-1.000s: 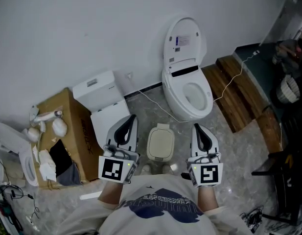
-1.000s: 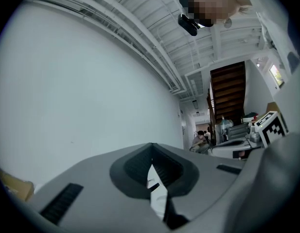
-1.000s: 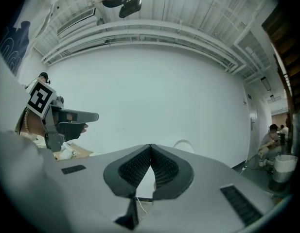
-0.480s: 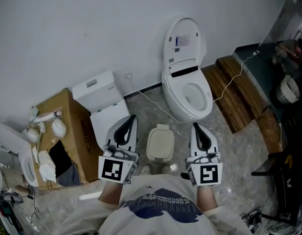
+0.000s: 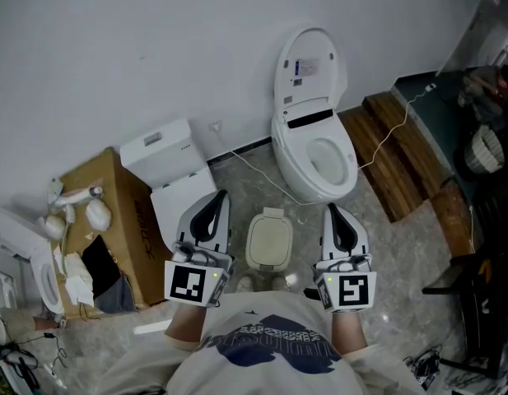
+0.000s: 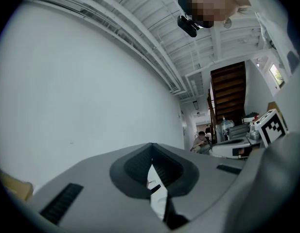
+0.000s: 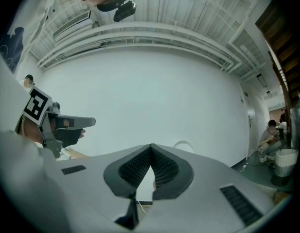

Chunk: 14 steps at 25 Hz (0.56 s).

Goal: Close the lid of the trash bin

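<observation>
The small beige trash bin [image 5: 270, 242] stands on the floor between my two grippers in the head view, and seen from above its lid lies flat over the top. My left gripper [image 5: 220, 201] is held level to the left of the bin, jaws shut and empty. To the bin's right my right gripper [image 5: 331, 216] is also shut, with nothing between its pads. Neither gripper touches the bin. In the left gripper view [image 6: 150, 147] and the right gripper view [image 7: 150, 148] the jaw tips meet in front of a white wall, and the bin is hidden below them.
A white toilet [image 5: 313, 151] with its seat cover raised stands against the wall behind the bin. Left of it are a white cistern unit [image 5: 167, 171] and an open cardboard box [image 5: 114, 212]. Wooden planks [image 5: 398, 155] lie to the right, with a cable [image 5: 262, 178] across the floor.
</observation>
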### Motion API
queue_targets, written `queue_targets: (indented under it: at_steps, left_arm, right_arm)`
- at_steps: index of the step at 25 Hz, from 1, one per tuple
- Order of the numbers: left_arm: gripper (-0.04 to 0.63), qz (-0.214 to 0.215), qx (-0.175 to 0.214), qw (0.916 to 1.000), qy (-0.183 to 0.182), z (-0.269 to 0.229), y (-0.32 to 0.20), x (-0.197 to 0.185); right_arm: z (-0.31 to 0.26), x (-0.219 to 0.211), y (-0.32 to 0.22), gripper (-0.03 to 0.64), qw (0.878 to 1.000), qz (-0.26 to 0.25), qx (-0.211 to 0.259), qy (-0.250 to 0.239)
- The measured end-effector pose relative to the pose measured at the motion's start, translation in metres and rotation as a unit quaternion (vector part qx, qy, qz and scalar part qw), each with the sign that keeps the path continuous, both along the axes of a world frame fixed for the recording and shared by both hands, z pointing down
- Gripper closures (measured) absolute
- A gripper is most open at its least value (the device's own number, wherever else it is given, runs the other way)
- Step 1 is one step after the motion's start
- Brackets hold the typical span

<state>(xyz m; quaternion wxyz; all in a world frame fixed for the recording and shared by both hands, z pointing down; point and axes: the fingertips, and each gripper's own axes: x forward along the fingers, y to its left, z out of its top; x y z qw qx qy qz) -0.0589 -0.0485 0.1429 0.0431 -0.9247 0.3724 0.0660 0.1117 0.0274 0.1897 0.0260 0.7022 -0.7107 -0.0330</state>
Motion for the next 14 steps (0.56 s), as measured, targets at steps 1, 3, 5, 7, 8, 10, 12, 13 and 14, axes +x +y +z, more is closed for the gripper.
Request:
queue_targets:
  at_steps: [1, 3, 5, 7, 8, 10, 12, 13, 14]
  left_arm:
    - [0.598, 0.0, 0.003, 1.0, 0.003, -0.001, -0.001, 0.0]
    - [0.598, 0.0, 0.004, 1.0, 0.006, -0.002, -0.001, -0.001]
    - [0.598, -0.004, -0.003, 1.0, 0.003, 0.001, -0.002, -0.002]
    - [0.598, -0.009, -0.008, 0.9999, 0.0, 0.003, -0.003, -0.003]
    - [0.598, -0.011, -0.009, 0.9999, 0.002, 0.003, -0.004, -0.004]
    - [0.598, -0.015, -0.014, 0.9998, 0.005, 0.005, -0.006, -0.006]
    - [0.598, -0.018, -0.018, 0.9997, 0.004, 0.006, -0.008, -0.009]
    - [0.598, -0.018, -0.018, 0.9997, 0.004, 0.007, -0.009, -0.01]
    - [0.598, -0.019, -0.019, 0.9996, 0.004, 0.008, -0.01, -0.011]
  right_arm:
    - [0.0, -0.001, 0.0, 0.609, 1.0, 0.0, 0.001, 0.0]
    - [-0.001, -0.001, -0.001, 0.609, 1.0, 0.002, 0.003, 0.001]
    - [-0.002, -0.001, -0.001, 0.609, 1.0, 0.002, 0.005, 0.002]
    - [-0.003, 0.001, -0.001, 0.609, 1.0, 0.002, 0.007, 0.002]
    - [-0.004, 0.001, -0.001, 0.609, 1.0, 0.002, 0.008, 0.002]
    - [-0.003, 0.001, -0.001, 0.609, 1.0, 0.001, 0.01, 0.001]
    - [-0.003, 0.0, -0.003, 0.609, 1.0, 0.001, 0.012, 0.002]
    - [-0.003, -0.001, -0.003, 0.609, 1.0, 0.001, 0.013, 0.002]
    - [-0.004, -0.002, -0.004, 0.609, 1.0, 0.001, 0.014, 0.003]
